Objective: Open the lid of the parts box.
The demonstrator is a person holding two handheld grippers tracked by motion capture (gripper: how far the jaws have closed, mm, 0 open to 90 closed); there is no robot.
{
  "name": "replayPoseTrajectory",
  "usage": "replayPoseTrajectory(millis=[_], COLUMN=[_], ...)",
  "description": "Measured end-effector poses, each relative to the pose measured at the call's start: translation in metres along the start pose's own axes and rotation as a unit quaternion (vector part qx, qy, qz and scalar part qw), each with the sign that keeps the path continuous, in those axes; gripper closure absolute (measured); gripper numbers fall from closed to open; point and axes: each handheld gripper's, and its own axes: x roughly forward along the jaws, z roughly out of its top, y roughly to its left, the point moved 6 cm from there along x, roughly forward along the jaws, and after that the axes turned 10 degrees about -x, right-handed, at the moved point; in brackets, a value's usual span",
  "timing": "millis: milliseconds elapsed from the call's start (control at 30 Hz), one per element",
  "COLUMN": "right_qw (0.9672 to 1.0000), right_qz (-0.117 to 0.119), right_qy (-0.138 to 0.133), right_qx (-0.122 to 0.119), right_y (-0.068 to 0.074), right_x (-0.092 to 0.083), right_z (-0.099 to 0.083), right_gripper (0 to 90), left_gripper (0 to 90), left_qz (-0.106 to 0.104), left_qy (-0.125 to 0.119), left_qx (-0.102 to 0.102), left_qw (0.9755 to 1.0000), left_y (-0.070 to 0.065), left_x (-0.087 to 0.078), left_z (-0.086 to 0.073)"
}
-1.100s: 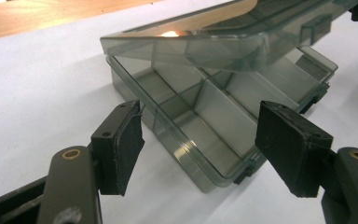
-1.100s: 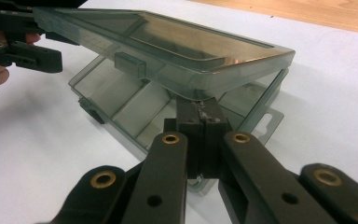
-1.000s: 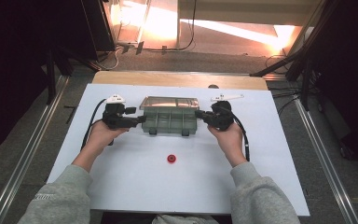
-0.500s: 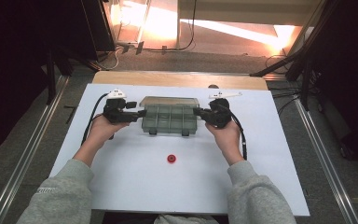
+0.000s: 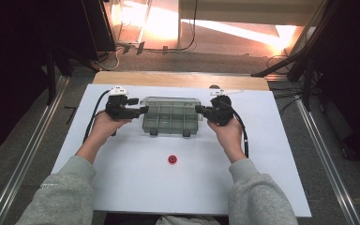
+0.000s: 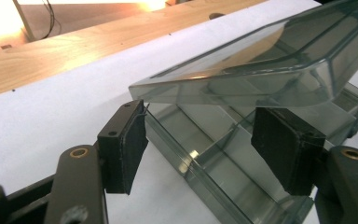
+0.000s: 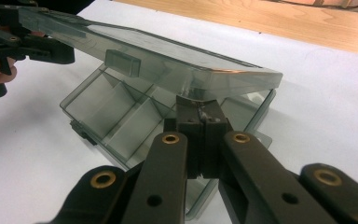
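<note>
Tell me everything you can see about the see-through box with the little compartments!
The compartment box is smoky, see-through plastic, rectangular, with dividers making several empty sections. It sits on the white table near the far edge. Its hinged lid is partly raised and tilted, with a small latch tab on its front rim. The right tool, jaws shut, pushes up under the lid's edge. The left tool straddles the box's other end, jaws apart and just closing in, pads not yet pressing.
</note>
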Motion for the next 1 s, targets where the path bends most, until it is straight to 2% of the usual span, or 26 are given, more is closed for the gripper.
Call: replayPoseTrajectory(millis=[133,167,267,300,333,367,633,867,967,1000], right_qw=[1.0000,1.0000,1.0000,1.0000,1.0000,1.0000,1.0000,0.9999,0.9999,0.9996], right_qz=[0.001,0.002,0.002,0.002,0.002,0.001,0.005,0.002,0.003,-0.001], right_qy=[0.006,0.006,0.004,0.003,0.003,0.003,-0.001,0.000,-0.007,-0.024], right_qx=[-0.001,0.000,0.001,0.001,0.001,0.000,-0.001,-0.012,-0.010,-0.017], right_y=[0.001,0.001,0.001,0.001,0.002,0.002,0.002,-0.002,-0.006,-0.010], right_x=[0.002,0.003,0.003,0.003,0.003,0.003,0.002,0.003,0.004,0.006], right_z=[-0.001,-0.001,0.000,0.000,0.000,0.000,-0.001,-0.010,-0.014,-0.015], right_gripper=[90.0,90.0,90.0,90.0,90.0,90.0,88.8,76.2,66.4,59.3], left_gripper=[39.2,43.8,45.1,50.3,50.4,54.2,63.2,63.1,63.0,63.0], left_qz=[0.004,0.005,0.002,0.003,0.006,0.004,0.007,0.006,0.006,0.005], left_qy=[-0.003,-0.003,0.003,0.004,0.001,0.000,-0.005,-0.003,-0.003,-0.002], left_qx=[-0.001,0.001,0.002,0.008,0.013,0.015,0.028,0.020,0.018,0.016], left_qw=[1.0000,1.0000,1.0000,1.0000,0.9999,0.9999,0.9996,0.9998,0.9998,0.9999], left_y=[0.002,0.002,0.002,0.001,0.000,-0.001,-0.006,-0.005,-0.005,-0.005], left_x=[0.000,0.000,0.001,0.001,0.001,0.001,0.001,0.001,0.001,0.001], left_z=[0.001,0.001,0.002,0.002,0.004,0.005,0.008,0.008,0.008,0.008])
